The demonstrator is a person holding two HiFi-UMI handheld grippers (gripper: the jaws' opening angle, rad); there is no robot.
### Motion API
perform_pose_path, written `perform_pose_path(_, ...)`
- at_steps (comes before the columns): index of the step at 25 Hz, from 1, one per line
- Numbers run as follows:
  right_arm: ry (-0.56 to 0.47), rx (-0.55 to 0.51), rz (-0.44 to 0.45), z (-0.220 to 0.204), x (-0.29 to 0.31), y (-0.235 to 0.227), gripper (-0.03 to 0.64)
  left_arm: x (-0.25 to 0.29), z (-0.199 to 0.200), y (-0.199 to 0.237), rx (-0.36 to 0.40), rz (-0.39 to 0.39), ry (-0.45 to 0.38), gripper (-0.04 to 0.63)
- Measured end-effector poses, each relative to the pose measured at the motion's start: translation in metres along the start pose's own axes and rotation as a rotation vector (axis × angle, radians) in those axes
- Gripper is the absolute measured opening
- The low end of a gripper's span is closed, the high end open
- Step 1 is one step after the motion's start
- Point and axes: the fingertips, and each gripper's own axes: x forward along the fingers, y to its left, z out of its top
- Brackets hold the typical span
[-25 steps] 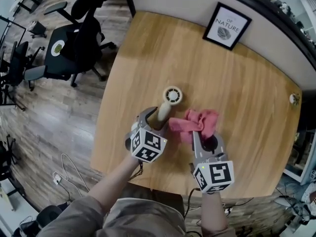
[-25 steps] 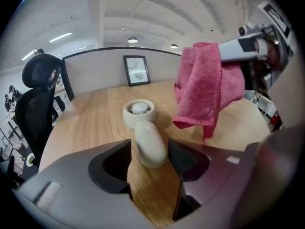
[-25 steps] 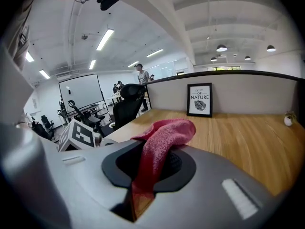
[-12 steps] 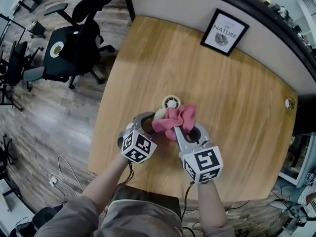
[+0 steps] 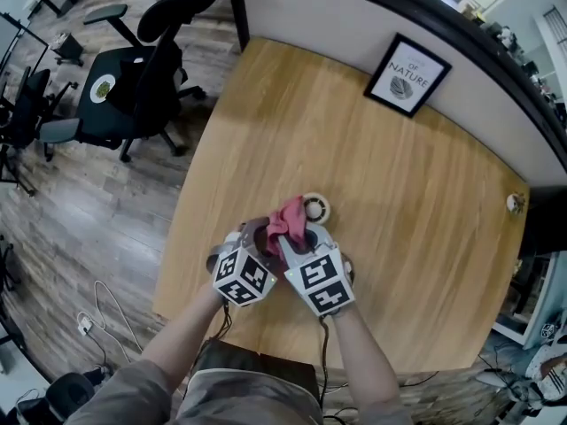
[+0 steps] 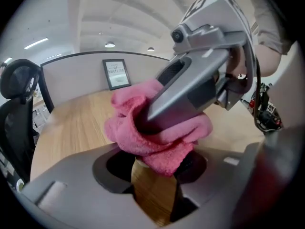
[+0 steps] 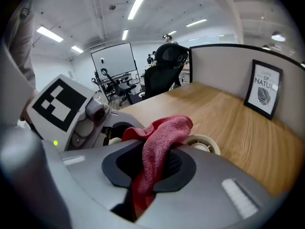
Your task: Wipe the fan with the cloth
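Both left gripper (image 5: 259, 231) and right gripper (image 5: 289, 240) tilt downward, adjacent.

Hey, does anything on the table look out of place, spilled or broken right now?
Nothing looks spilled or broken. The fan lies flat on the table, and the pink cloth is bunched up in the right gripper, pressed over the fan's handle rather than spread out.
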Motion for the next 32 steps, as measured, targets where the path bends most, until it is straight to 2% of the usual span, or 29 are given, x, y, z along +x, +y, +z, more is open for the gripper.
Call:
perform_pose_path(5, 0.048, -0.1, -0.119, 0.006, 0.004, -0.012, 0.058, 0.0, 0.001, 0.002, 0.0, -0.015, -0.002, 0.189)
perform_pose_path(8, 0.063, -0.119, -0.15, 0.01, 0.004, -0.024, 0.058, 0.0, 0.001, 0.002, -0.003, -0.023, 0.002, 0.187)
perform_pose_path(11, 0.027, -0.076, -0.196, 0.016, 0.001, -0.047, 0.058, 0.001, 0.001, 0.002, -0.008, -0.031, 0.002, 0.187)
perform_pose_path(15, -0.005, 0.005, -0.35, 0.009, -0.022, -0.097, 0.057, 0.001, 0.0, 0.001, -0.022, -0.032, 0.013, 0.187)
perform_pose_path(19, -0.013, 0.095, -0.424, -0.005, -0.044, -0.131, 0.057, 0.001, 0.001, 0.003, -0.031, -0.024, 0.009, 0.186)
perform_pose_path(22, -0.057, 0.14, -0.369, -0.011, -0.049, -0.119, 0.057, 0.001, 0.001, 0.003, -0.041, -0.033, 0.013, 0.186)
perform_pose_path(25, -0.085, 0.125, -0.286, -0.01, -0.044, -0.088, 0.057, 0.001, 0.001, 0.004, -0.039, -0.034, 0.013, 0.187)
perform_pose_path(30, -0.064, 0.103, -0.071, -0.013, -0.017, -0.02, 0.057, 0.002, 0.001, 0.003, -0.041, -0.028, 0.014, 0.187)
perform_pose_path(32, -0.076, 0.113, -0.023, -0.008, -0.012, -0.008, 0.057, 0.002, 0.002, 0.002, -0.041, -0.029, 0.012, 0.187)
